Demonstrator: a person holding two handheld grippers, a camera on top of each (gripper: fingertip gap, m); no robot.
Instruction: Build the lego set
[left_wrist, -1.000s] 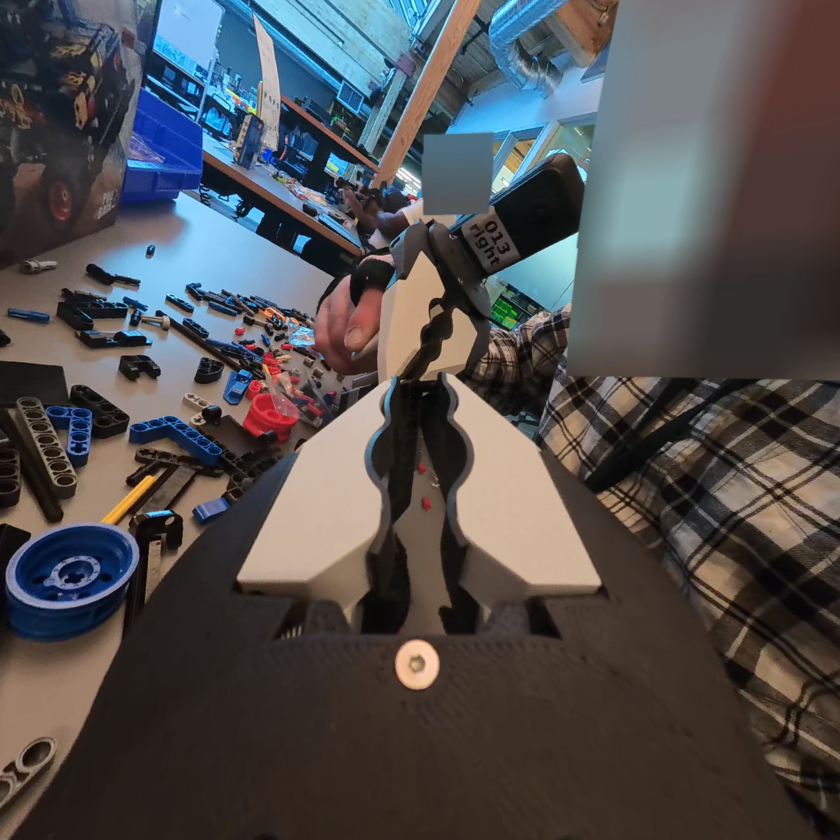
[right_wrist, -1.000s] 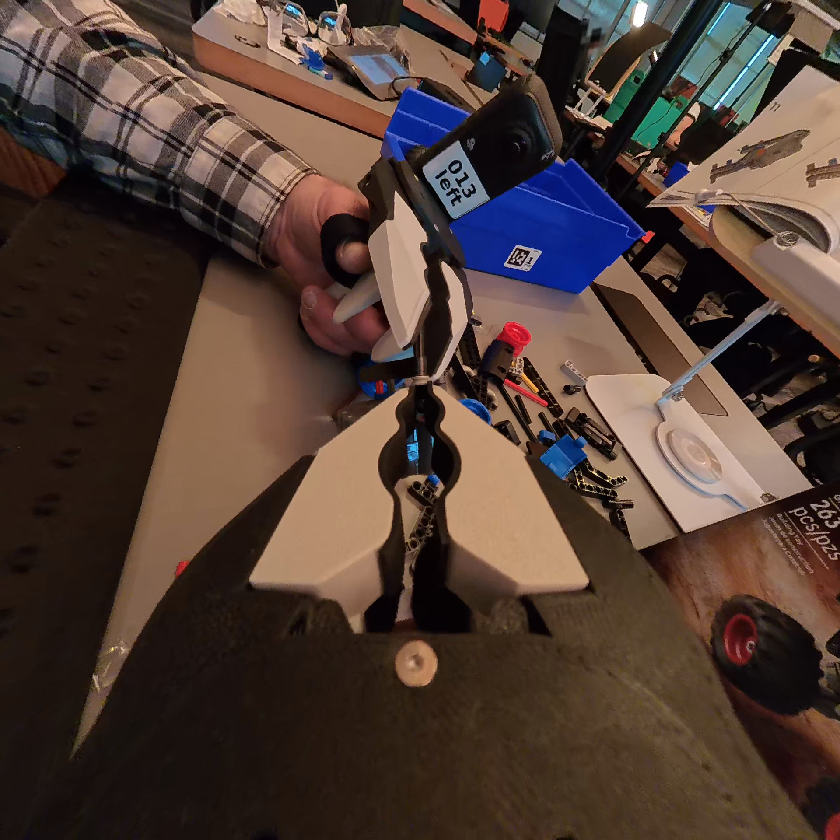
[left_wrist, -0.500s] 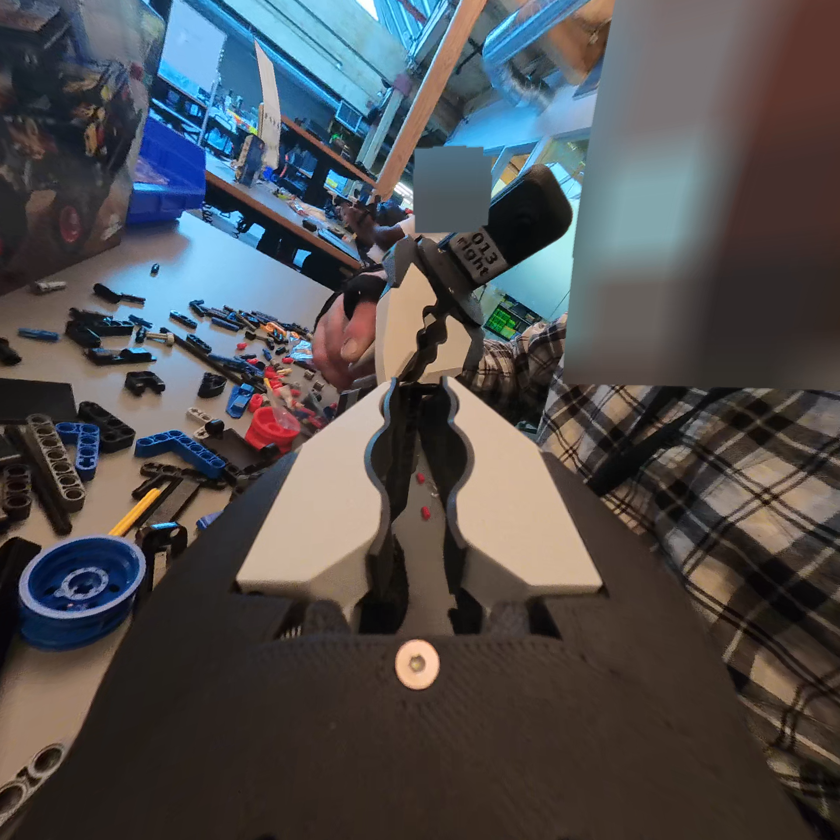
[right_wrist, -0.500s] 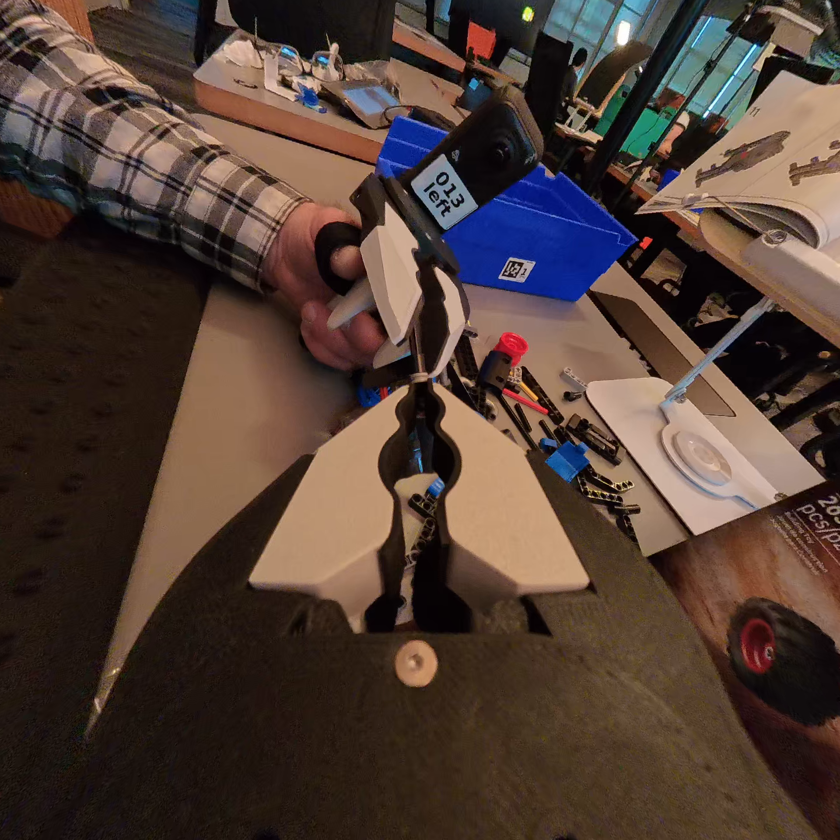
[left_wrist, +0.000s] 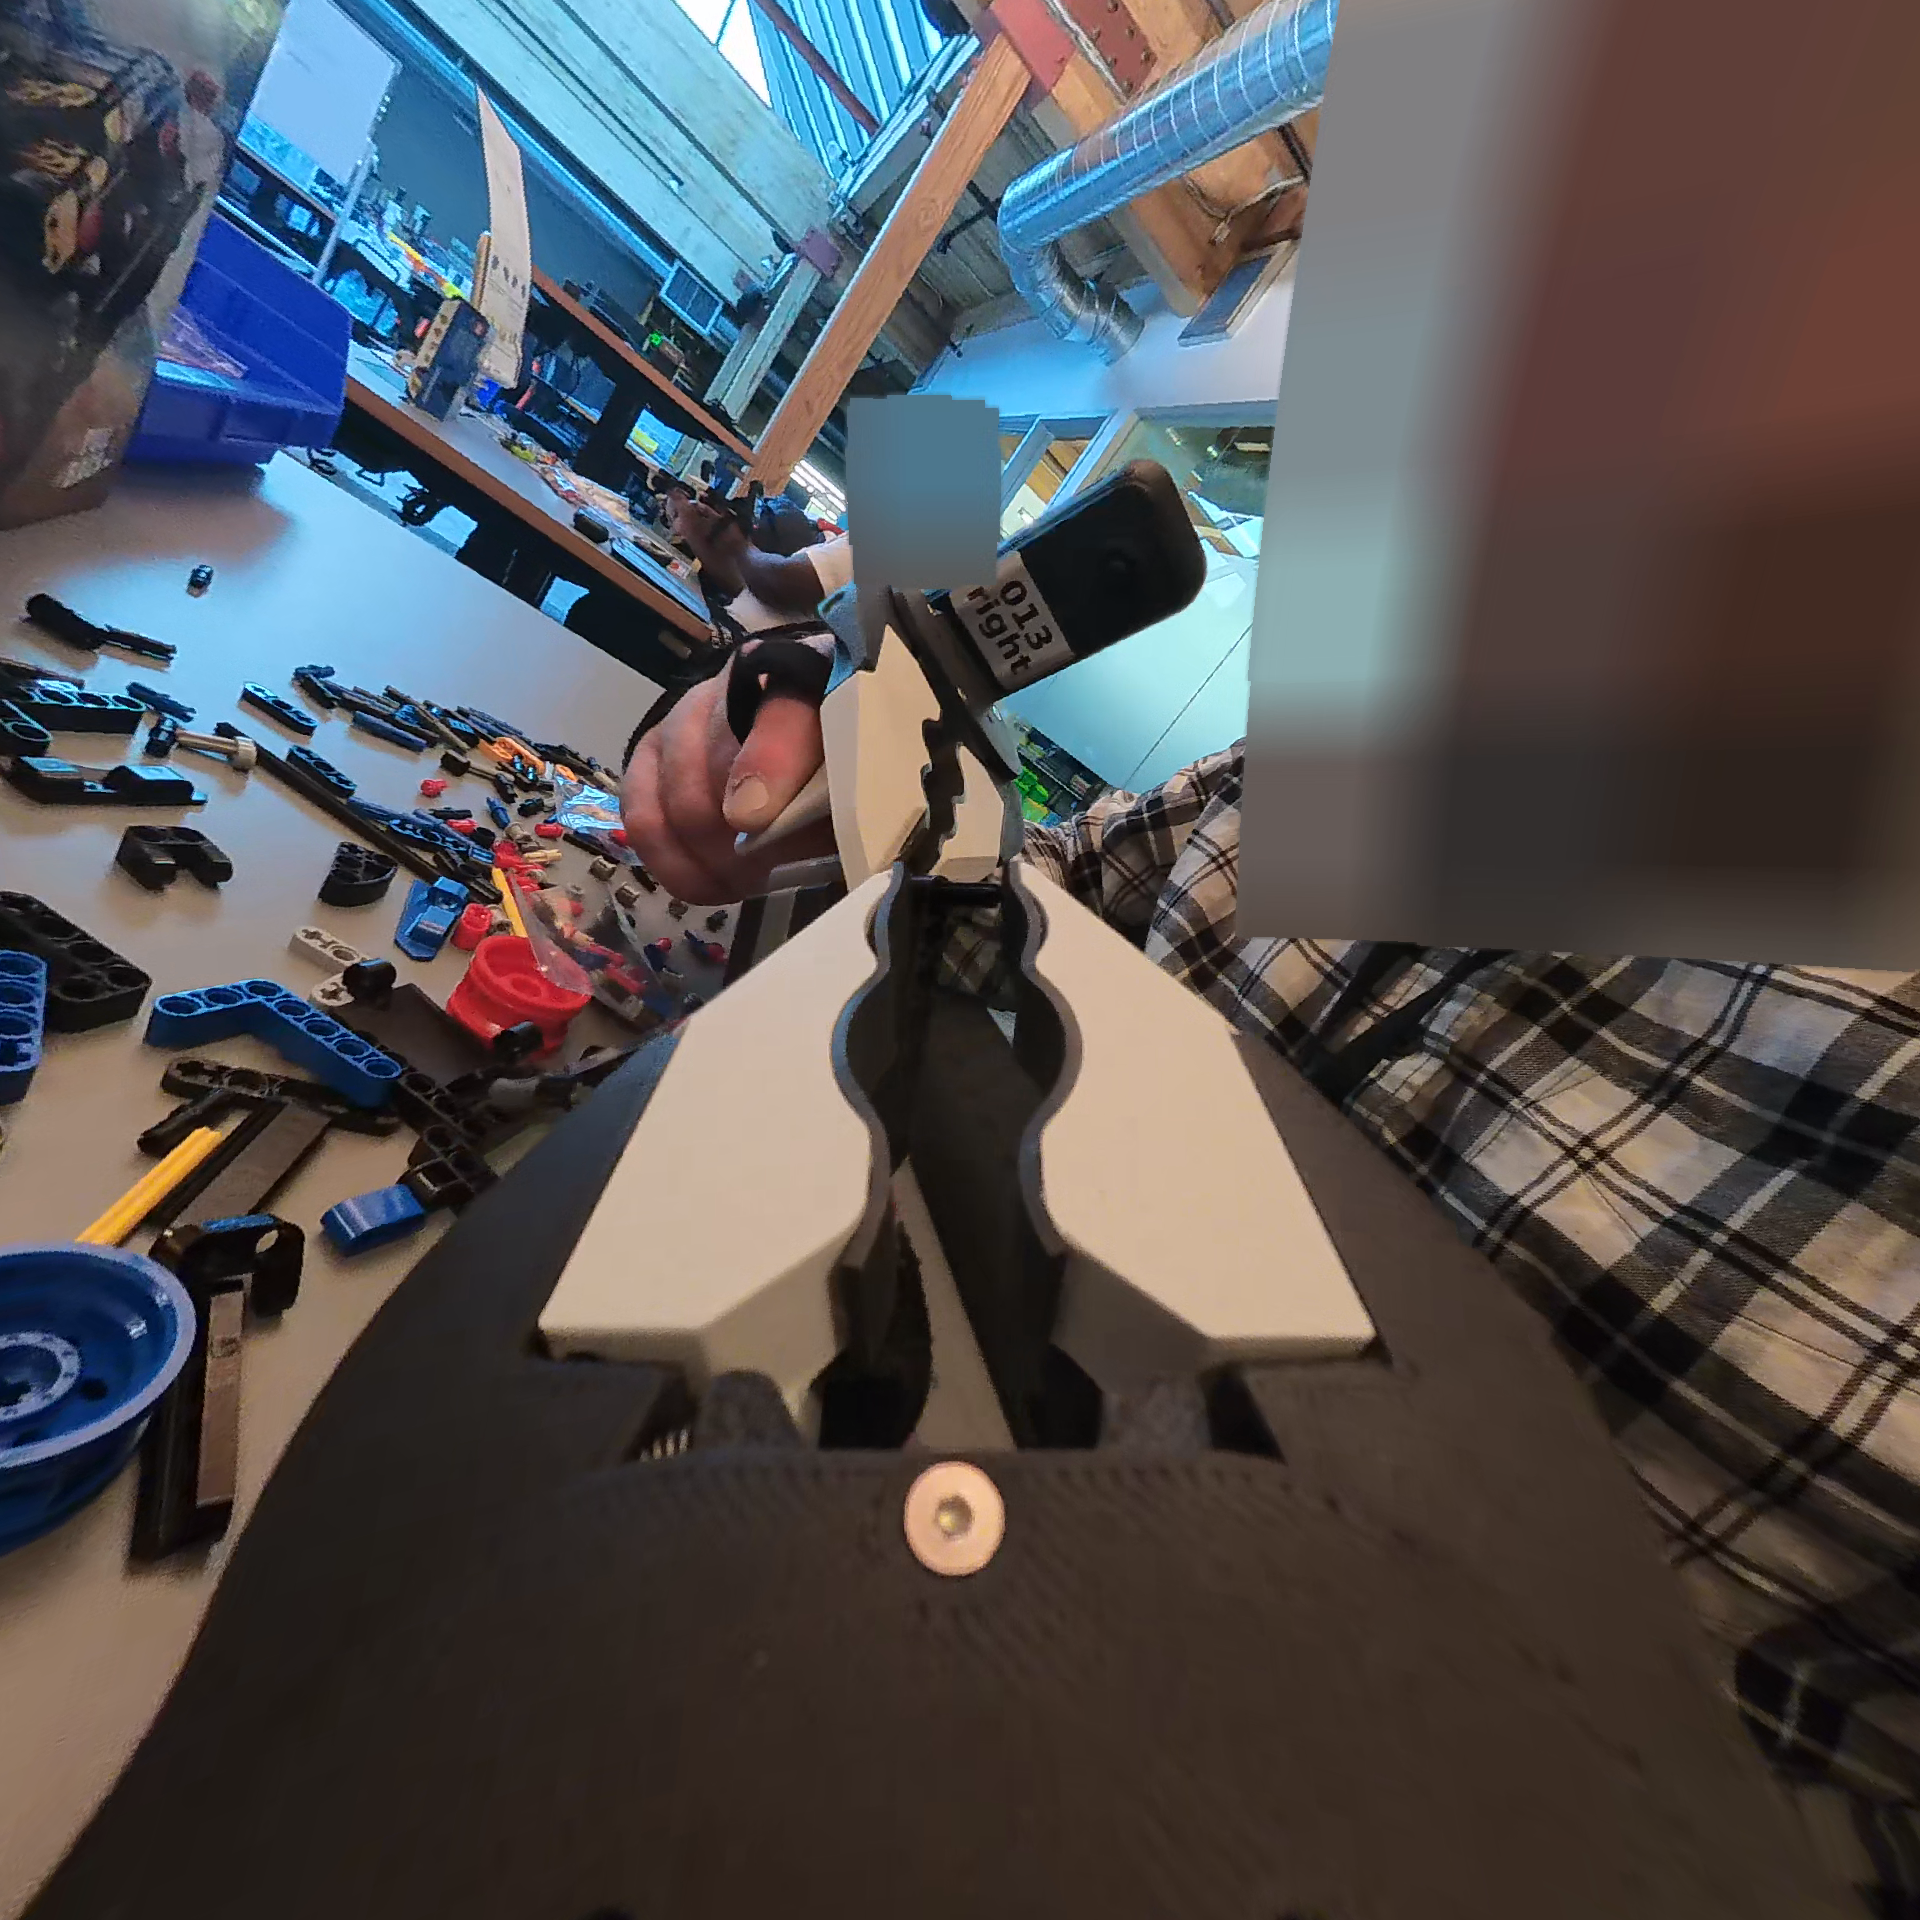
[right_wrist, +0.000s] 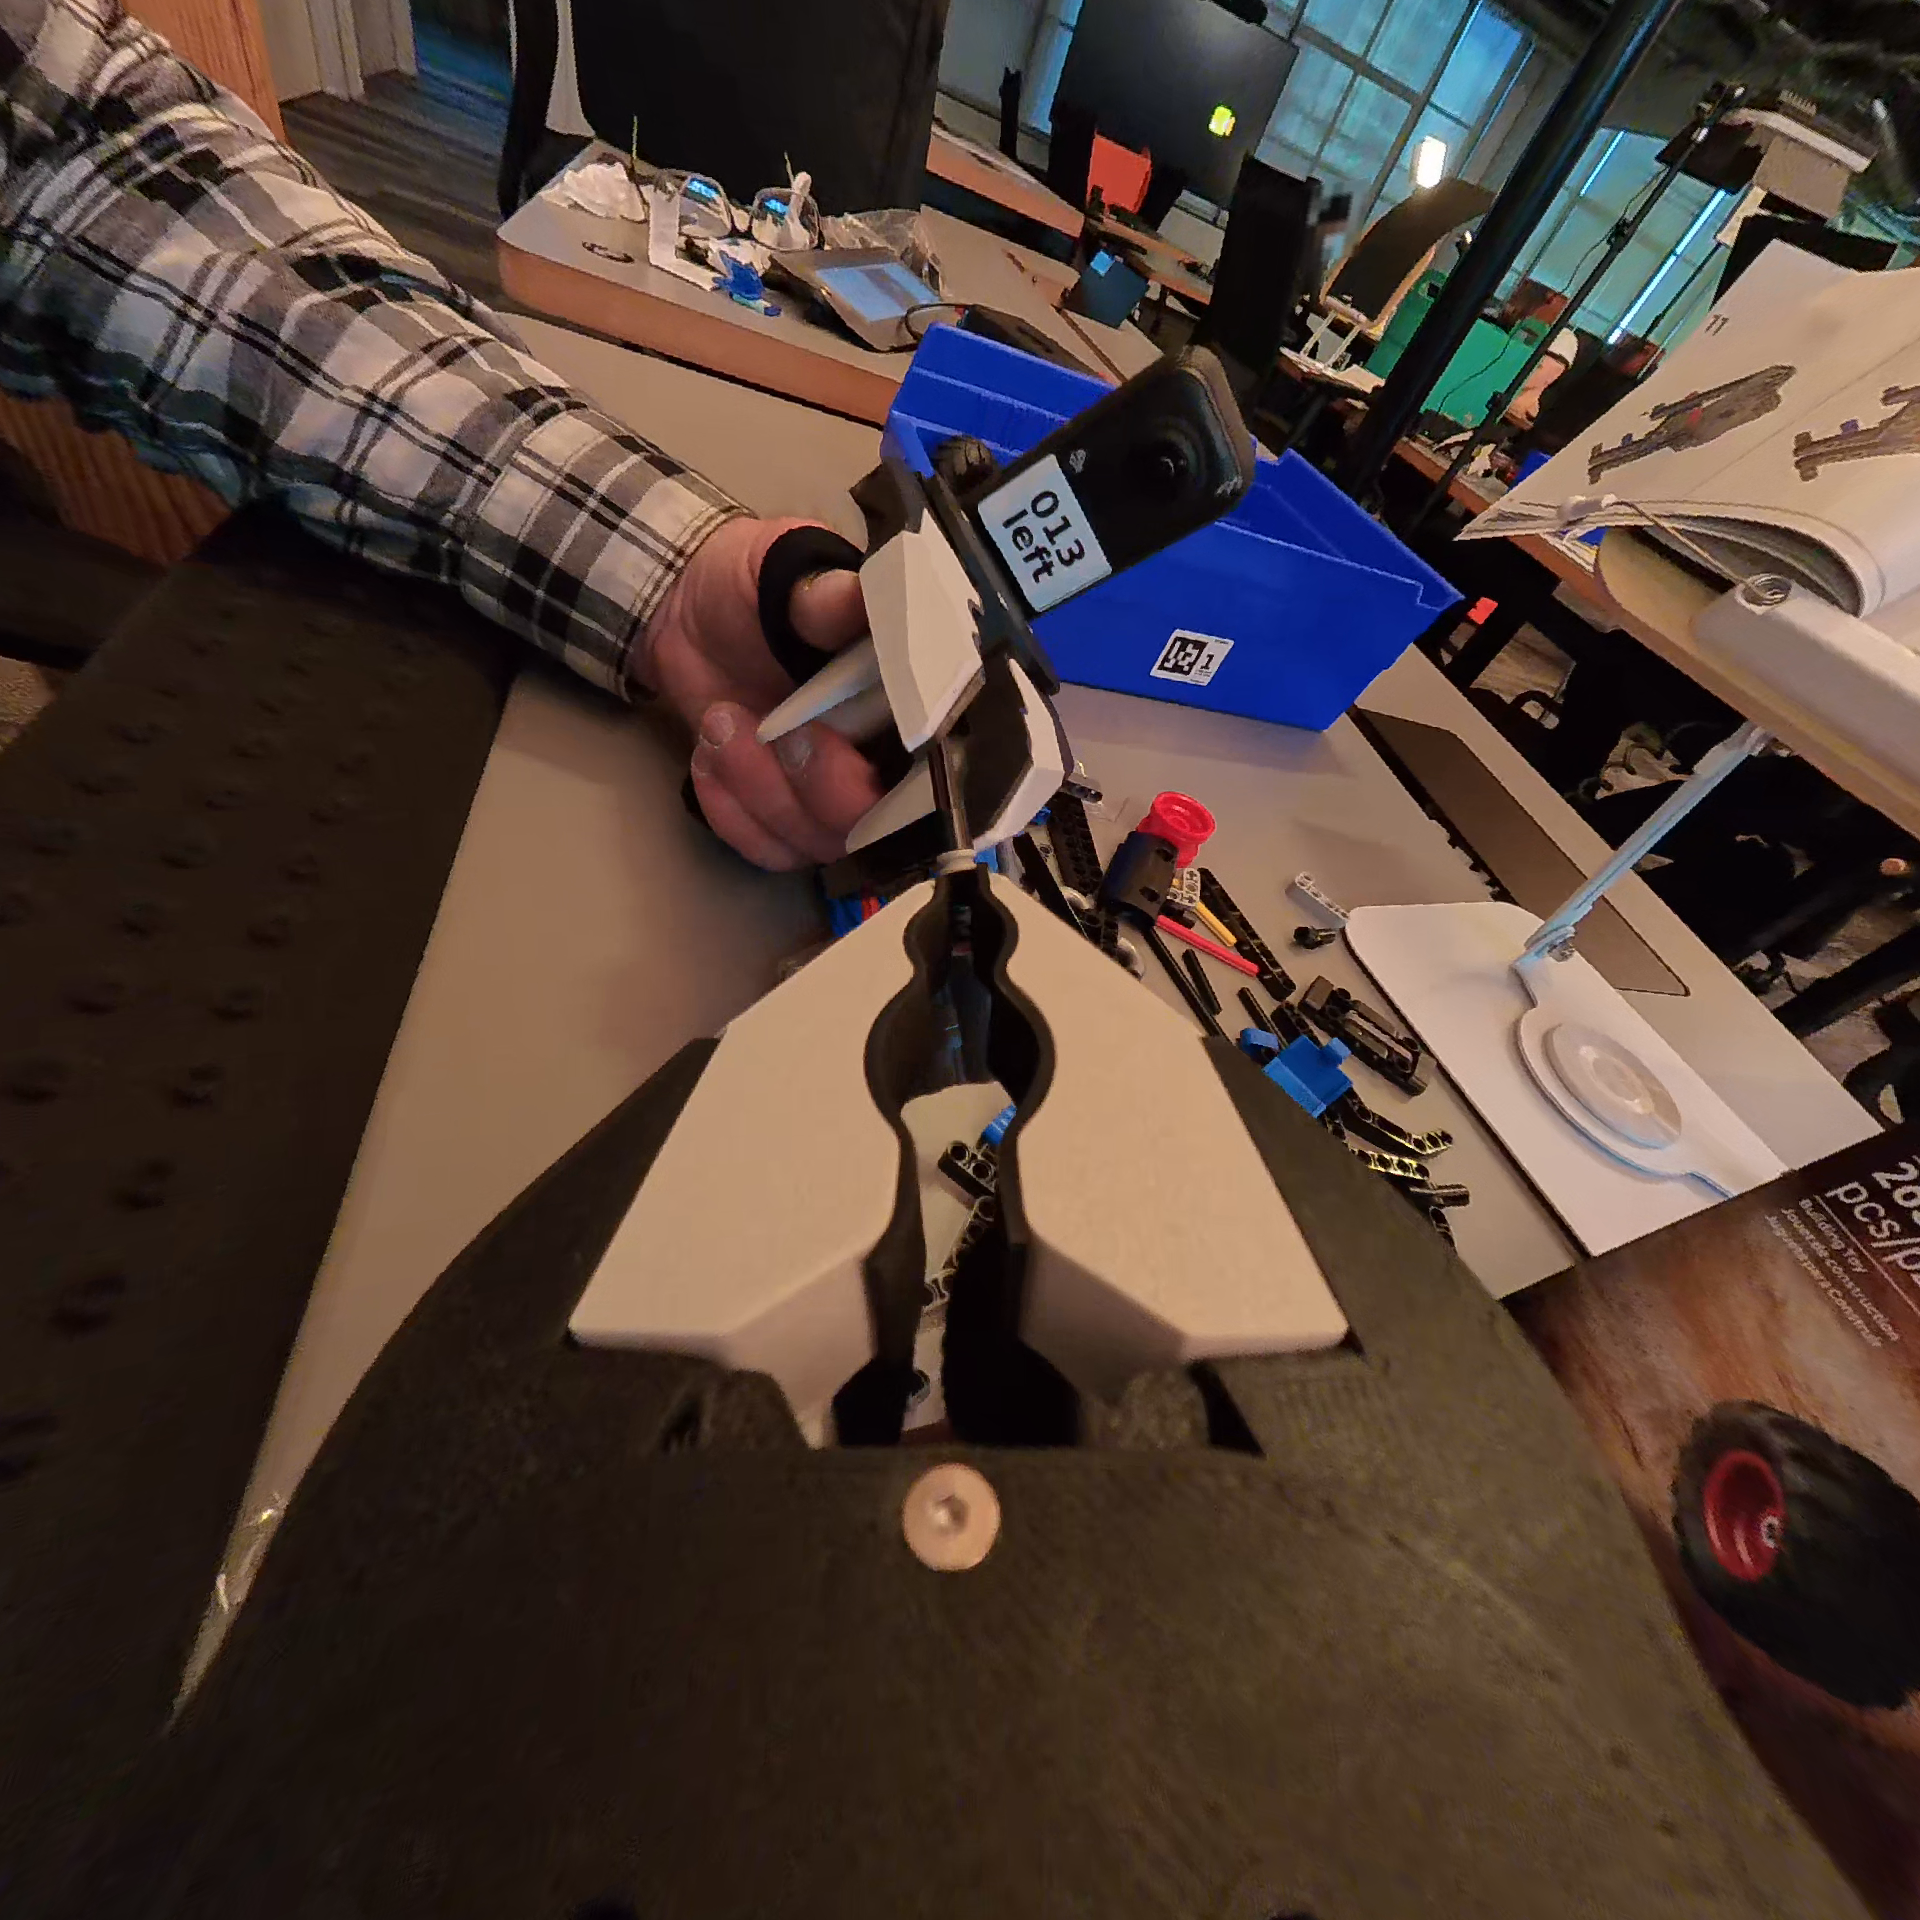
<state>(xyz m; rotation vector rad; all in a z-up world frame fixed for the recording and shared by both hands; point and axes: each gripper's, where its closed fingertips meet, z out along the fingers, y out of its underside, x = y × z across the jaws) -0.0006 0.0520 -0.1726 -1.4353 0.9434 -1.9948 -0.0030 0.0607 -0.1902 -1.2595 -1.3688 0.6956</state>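
The two claws meet tip to tip above the surface (left_wrist: 343, 582). The left claw (left_wrist: 951, 894) is clenched on a small black piece (left_wrist: 961, 890). The right claw (right_wrist: 961, 883) is clenched on a thin black rod (right_wrist: 951, 800) with a white ring. Loose lego pieces (left_wrist: 270, 1029) lie scattered on the surface, beside a blue wheel (left_wrist: 73, 1371). A blue bin (right_wrist: 1247, 603) sits at the far edge.

I see 4 lettered things, wording withheld — a white label (left_wrist: 1010, 632) on 1 black camera (left_wrist: 1101, 582), another label (right_wrist: 1042, 548), a code sticker (right_wrist: 1190, 657) on the blue bin (right_wrist: 1299, 582), and print on the box (right_wrist: 1766, 1351).
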